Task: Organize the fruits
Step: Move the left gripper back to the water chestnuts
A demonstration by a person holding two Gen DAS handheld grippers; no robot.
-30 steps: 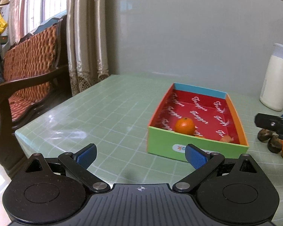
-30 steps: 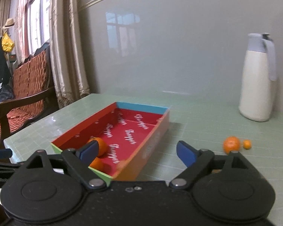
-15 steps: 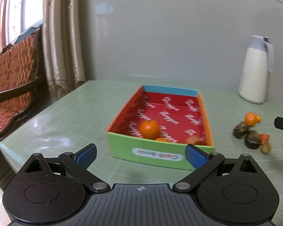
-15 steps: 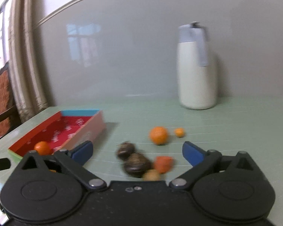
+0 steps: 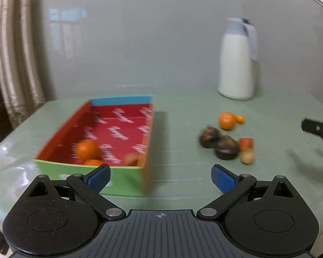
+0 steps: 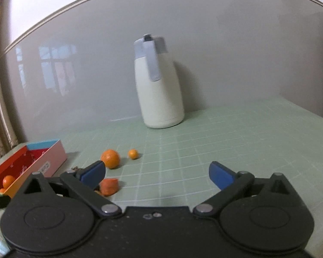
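Observation:
A colourful cardboard box (image 5: 90, 167) with a red inside sits on the green table, with oranges (image 5: 87, 149) lying in its near end. To its right lies a loose pile: an orange (image 5: 226, 120), a tiny orange (image 5: 239, 118), two dark brown fruits (image 5: 217, 143), a red-orange piece (image 5: 245, 142) and a small tan fruit (image 5: 247, 156). My left gripper (image 5: 161, 176) is open and empty, just in front of the box's near right corner. My right gripper (image 6: 157, 175) is wide open and empty, its left fingertip over the red-orange piece (image 6: 109, 186); the orange (image 6: 110, 158), tiny orange (image 6: 133, 154) and box (image 6: 43, 161) lie ahead to the left.
A white jug with a grey lid (image 6: 157, 90) (image 5: 236, 60) stands at the back by the grey wall. Curtains (image 5: 17, 64) hang at the left. The table's green grid surface (image 6: 236, 142) stretches to the right. The right gripper's tip (image 5: 317, 128) shows at the left wrist view's right edge.
Both views have swung right: the chair and window left the frame, the box slid left, the fruit pile and jug came toward centre. The right gripper's fingers spread a little wider.

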